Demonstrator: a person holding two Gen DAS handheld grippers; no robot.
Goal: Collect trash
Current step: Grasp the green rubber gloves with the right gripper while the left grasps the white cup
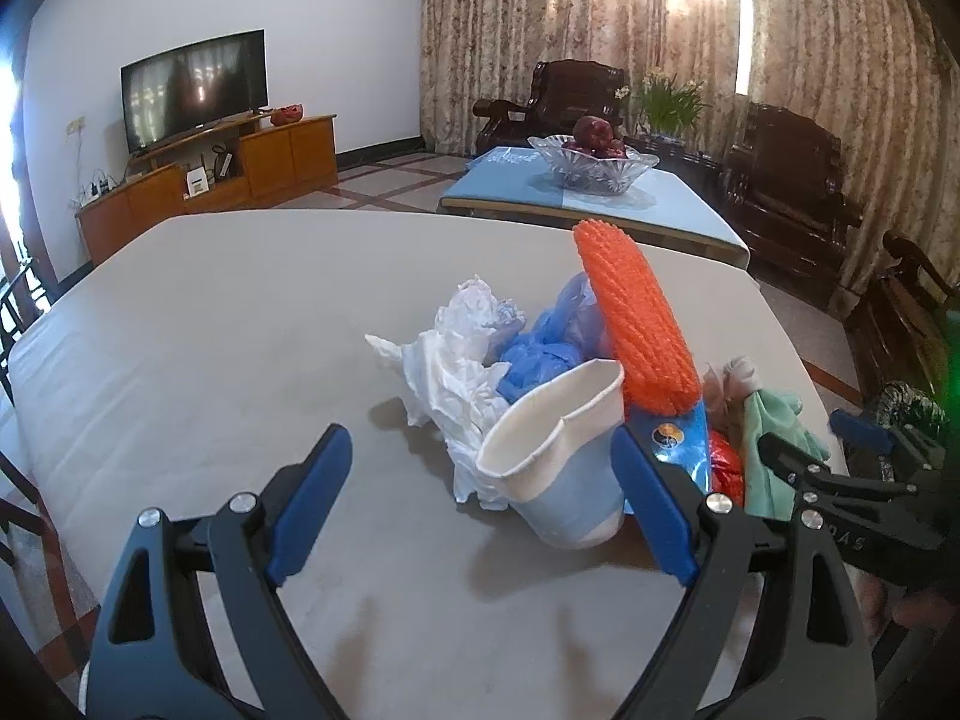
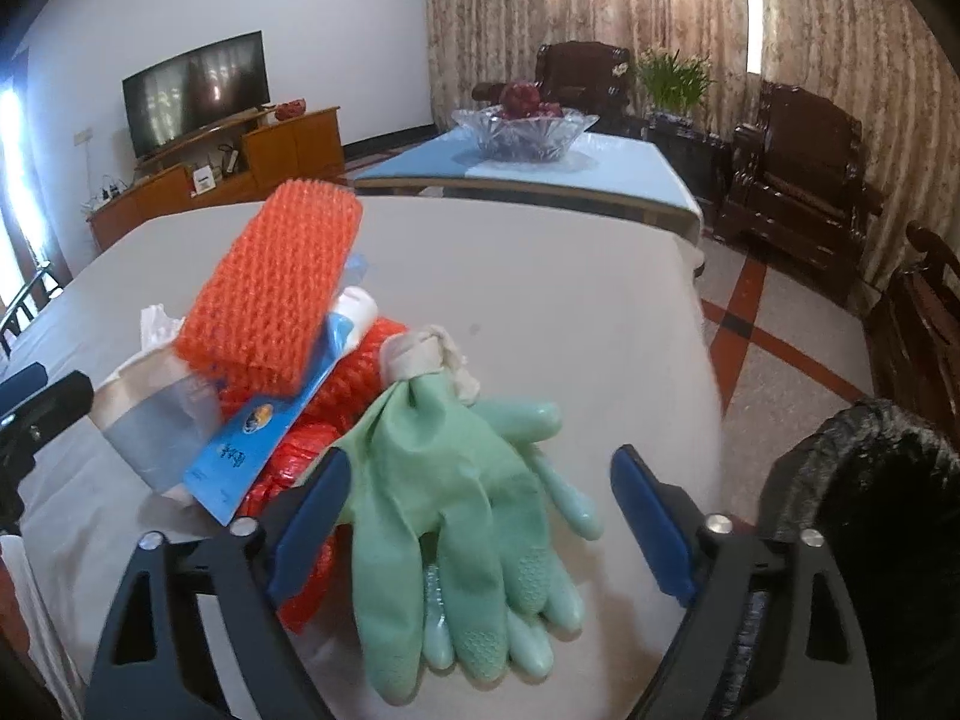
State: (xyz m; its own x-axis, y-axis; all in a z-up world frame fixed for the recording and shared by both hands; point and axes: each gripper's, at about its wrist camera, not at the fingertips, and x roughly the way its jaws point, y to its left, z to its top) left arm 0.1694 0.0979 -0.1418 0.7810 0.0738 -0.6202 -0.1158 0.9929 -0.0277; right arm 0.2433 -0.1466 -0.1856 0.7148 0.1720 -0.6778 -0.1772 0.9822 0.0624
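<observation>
A: Position of the trash, from the left?

B: All of it sits in one heap on the grey table (image 1: 180, 330). Leftmost is crumpled white paper (image 1: 444, 372). Next, a crumpled blue plastic bag (image 1: 540, 348). In front of that, a dented paper cup (image 1: 558, 456) lies on its side, mouth toward the left gripper.

A: And further right?

B: An orange foam net sleeve (image 1: 636, 324) stands tilted over the heap. Below it lies a blue printed wrapper (image 2: 240, 450) on red netting (image 2: 342, 396). At the right end lie pale green rubber gloves (image 2: 456, 516), fingers pointing toward the right gripper; a beige scrap (image 2: 426, 354) touches their cuffs.

A: State of the left gripper (image 1: 480, 504)?

B: Jaws spread wide. The cup lies between the blue pads (image 1: 318, 498), nearer the right pad. Contact with that pad cannot be confirmed. Nothing is clamped.

A: State of the right gripper (image 2: 480, 516)?

B: Jaws apart, straddling the gloves. The left-hand pad is at the gloves' edge; the other pad stands clear. No grip.

A: Anything to the right of that?

B: A dark bin rim (image 2: 870, 480), just beside the table edge.
</observation>
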